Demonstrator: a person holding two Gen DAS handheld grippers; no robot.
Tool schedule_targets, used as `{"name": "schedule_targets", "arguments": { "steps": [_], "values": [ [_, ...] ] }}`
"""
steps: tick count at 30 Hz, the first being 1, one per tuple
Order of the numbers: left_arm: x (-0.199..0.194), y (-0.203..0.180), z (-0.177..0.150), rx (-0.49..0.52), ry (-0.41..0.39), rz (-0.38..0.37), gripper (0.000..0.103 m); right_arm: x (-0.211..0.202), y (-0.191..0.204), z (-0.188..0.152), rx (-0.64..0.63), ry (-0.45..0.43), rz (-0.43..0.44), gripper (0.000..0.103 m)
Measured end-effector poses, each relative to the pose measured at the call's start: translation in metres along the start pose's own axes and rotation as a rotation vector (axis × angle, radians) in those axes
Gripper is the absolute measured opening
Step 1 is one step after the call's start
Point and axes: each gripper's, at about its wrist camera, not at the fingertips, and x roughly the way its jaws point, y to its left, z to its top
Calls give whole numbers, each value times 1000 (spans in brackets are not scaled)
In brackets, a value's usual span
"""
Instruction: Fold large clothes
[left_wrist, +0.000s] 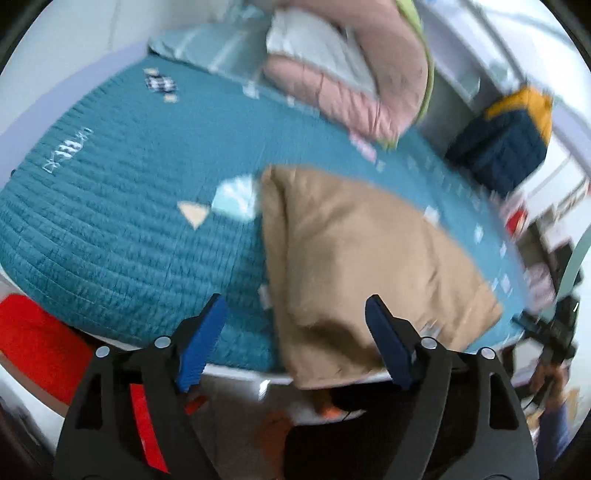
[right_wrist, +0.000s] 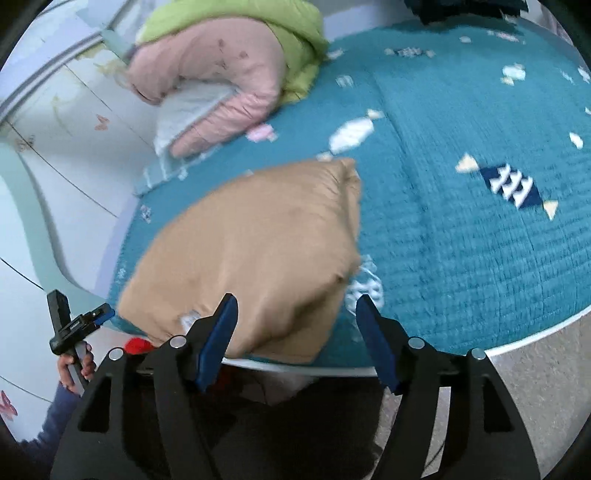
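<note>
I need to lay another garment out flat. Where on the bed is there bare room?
The widest bare stretch of the teal bedspread lies beside the folded tan garment, on the side away from the white wardrobe. The corner holding the pink and green quilt pile is crowded, and the tan garment fills the near edge there.

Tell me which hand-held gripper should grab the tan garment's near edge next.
Probably the right hand-held gripper. It is open, and the tan garment fills the space just ahead of its fingers at the bed edge. The left hand-held gripper, also open, faces mostly bare bedspread, with the garment off toward one finger.
</note>
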Motion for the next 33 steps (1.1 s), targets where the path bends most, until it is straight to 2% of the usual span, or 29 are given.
{"name": "schedule_targets", "arguments": {
  "steps": [2, 3, 4, 6, 7, 10, 12, 13, 16, 19, 23, 27, 30, 33],
  "values": [
    [-1, -3, 6, -42, -27, -33, 86, 9, 4, 9, 49, -11, 33, 61],
    [5, -8, 7, -50, -17, -38, 86, 17, 5, 13, 64, -5, 22, 51],
    [14, -14, 8, -48, 5, -39, 86, 31, 4, 17, 89, 24, 25, 41],
    [32, -25, 10, -39, 41, -17, 86, 61, -5, 19, 158, 87, 65, 32],
    [43, -28, 9, -37, 68, 2, 86, 75, -10, 19, 186, 130, 49, 31],
    [89, -23, -4, -44, 247, 144, 86, 123, -31, 10, 242, 276, -102, 28],
    [118, -11, -17, -76, 327, 187, 86, 141, -45, 3, 302, 341, -109, 28],
    [126, -5, -22, -103, 338, 185, 88, 142, -51, 3, 338, 343, -97, 28],
    [117, -1, -23, -140, 286, 142, 89, 136, -46, 10, 295, 320, -127, 30],
    [99, 8, -22, -193, 238, 49, 89, 117, -25, 14, 231, 249, -101, 32],
    [85, 29, -26, -294, 200, -22, 90, 100, 20, 23, 100, 142, -63, 32],
    [94, 28, -38, -304, 235, -16, 90, 114, 62, 29, 14, 102, -10, 32],
    [100, 18, -43, -265, 211, -1, 90, 136, 78, 34, -13, 111, -2, 32],
    [106, 12, -44, -269, 199, -15, 89, 164, 89, 43, -6, 107, 9, 31]
  ]
}}
